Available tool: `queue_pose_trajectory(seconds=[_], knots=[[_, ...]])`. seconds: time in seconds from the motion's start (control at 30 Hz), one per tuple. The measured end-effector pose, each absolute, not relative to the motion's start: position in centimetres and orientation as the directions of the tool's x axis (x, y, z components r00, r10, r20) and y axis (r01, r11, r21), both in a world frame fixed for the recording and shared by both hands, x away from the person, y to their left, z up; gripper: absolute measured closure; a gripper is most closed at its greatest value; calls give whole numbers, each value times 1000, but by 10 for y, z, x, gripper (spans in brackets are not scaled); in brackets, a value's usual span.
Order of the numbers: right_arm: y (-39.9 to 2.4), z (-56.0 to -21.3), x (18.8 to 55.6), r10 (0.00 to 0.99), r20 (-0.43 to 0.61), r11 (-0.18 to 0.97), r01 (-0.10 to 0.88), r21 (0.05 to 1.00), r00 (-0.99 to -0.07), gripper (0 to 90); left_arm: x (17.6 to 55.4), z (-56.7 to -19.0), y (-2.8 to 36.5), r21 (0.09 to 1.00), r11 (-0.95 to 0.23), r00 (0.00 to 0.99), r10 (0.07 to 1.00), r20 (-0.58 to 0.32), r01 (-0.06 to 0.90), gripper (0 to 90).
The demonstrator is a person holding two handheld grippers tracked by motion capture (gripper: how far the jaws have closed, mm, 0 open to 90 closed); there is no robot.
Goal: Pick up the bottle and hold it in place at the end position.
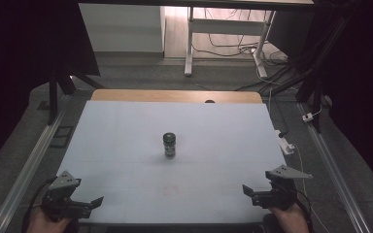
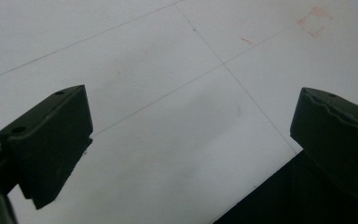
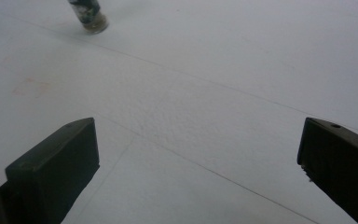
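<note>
Barely legible on the small dark bottle (image 1: 170, 145): label too small and dim to read, contents impossible to tell; cut off at the top edge in the right gripper view (image 3: 89, 15), with just its lower body and pale base showing at 11 o'clock. Upright near the middle of the table (image 1: 126, 145), well apart from both tools. Round-bodied, dark-capped, faintly glossy. Left tool (image 1: 85, 206) at 7 o'clock of the table, right tool (image 1: 255, 192) at 5 o'clock, each partly cropped by the bottom edge along with the hands behind. Jaws of both spread wide with nothing between them, blocky matte black pads (image 2: 51, 140) over bare table in the left gripper view. Grey three-cornered plates on top of both, cables trailing back. Table cover pale, smooth and matte, crossed by thin pencil-like lines, with faint reddish marks (image 2: 314, 21) near the front; wooden strip (image 1: 175, 95) bare along the far edge. Beyond, grey carpeted floor (image 1: 141, 75), metal rails at the sides, white desk legs (image 1: 189, 43) and tangled cables at 12 to 1 o'clock; corners of the room lost in darkness.
</note>
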State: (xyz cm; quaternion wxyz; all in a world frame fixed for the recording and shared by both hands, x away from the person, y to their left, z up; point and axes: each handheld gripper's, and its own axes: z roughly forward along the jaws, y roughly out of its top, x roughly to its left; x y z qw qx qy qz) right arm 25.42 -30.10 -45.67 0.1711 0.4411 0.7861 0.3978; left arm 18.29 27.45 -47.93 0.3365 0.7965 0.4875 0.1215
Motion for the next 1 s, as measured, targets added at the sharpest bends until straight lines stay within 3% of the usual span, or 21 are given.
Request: queue_pose_trajectory(seconds=[1.0], knots=[[-298, -459, 257, 796, 97, 338, 573, 746, -597, 0, 185, -479, 281, 665, -263, 509, 836, -204, 699, 0]])
